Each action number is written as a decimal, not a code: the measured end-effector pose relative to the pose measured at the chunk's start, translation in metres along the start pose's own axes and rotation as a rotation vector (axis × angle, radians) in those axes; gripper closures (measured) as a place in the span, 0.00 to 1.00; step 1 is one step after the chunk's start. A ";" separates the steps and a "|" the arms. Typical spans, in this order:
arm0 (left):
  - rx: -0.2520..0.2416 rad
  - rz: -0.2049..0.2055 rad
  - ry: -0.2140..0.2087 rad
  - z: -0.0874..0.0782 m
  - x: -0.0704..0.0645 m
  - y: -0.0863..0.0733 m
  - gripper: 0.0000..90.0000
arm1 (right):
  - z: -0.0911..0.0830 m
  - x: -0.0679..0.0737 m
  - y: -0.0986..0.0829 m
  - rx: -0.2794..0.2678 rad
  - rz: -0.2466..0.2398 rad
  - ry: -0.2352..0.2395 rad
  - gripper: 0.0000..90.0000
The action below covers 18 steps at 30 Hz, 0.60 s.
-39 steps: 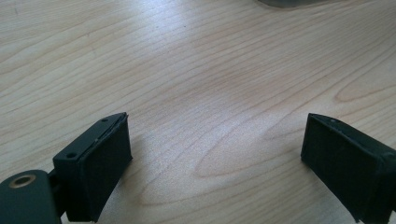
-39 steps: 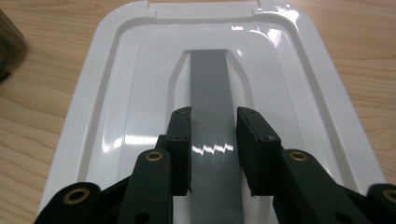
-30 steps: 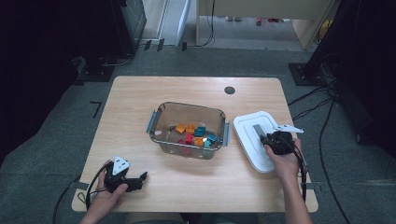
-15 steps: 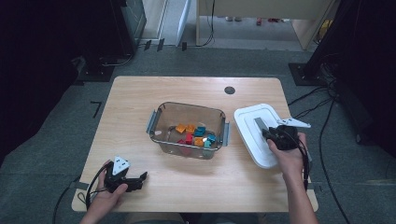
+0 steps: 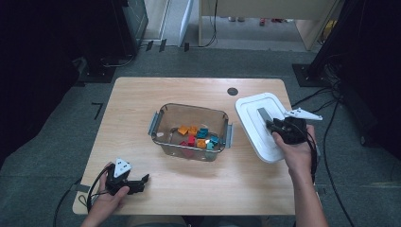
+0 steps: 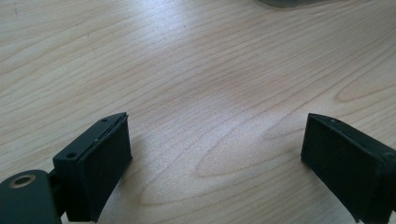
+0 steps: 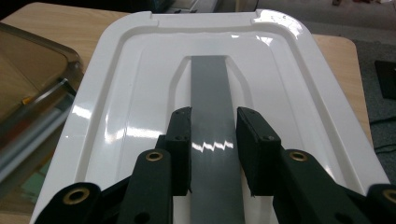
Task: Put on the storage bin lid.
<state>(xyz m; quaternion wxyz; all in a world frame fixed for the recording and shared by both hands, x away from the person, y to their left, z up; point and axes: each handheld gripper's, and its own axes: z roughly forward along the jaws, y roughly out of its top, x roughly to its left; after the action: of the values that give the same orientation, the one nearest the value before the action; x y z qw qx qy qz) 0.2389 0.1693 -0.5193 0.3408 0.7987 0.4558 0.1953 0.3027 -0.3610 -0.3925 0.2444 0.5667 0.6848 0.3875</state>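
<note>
While the left hand-held gripper (image 5: 142,181) gapes, the right hand-held gripper (image 7: 213,149) clamps the lid's grey handle (image 7: 211,112).

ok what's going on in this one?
A person works two claws at a wooden table. The right claw is clamped on the grey handle of the white lid, beside the clear bin of coloured blocks. The left claw rests open on bare wood near the front edge.

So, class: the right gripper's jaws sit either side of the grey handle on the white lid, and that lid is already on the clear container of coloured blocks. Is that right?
Not quite. The right gripper does straddle the grey handle, but the white lid lies on the table beside the clear container, not on it. The high view shows the container uncovered, the coloured blocks exposed.
</note>
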 end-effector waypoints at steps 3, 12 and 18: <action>0.000 0.002 0.000 0.000 0.000 0.000 0.09 | -0.005 0.006 0.008 -0.011 -0.013 0.015 0.76; 0.000 0.001 0.000 0.000 0.000 0.000 0.09 | -0.010 0.033 0.026 -0.033 -0.062 0.082 0.76; 0.002 -0.010 0.014 0.001 0.001 0.001 0.09 | -0.005 0.058 0.035 -0.038 -0.104 0.133 0.76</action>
<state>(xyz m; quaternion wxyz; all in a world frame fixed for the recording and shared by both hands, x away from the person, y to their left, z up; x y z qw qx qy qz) 0.2405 0.1693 -0.5189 0.3377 0.7954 0.4625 0.1985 0.3052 -0.3042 -0.3550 0.2288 0.4989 0.7205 0.4238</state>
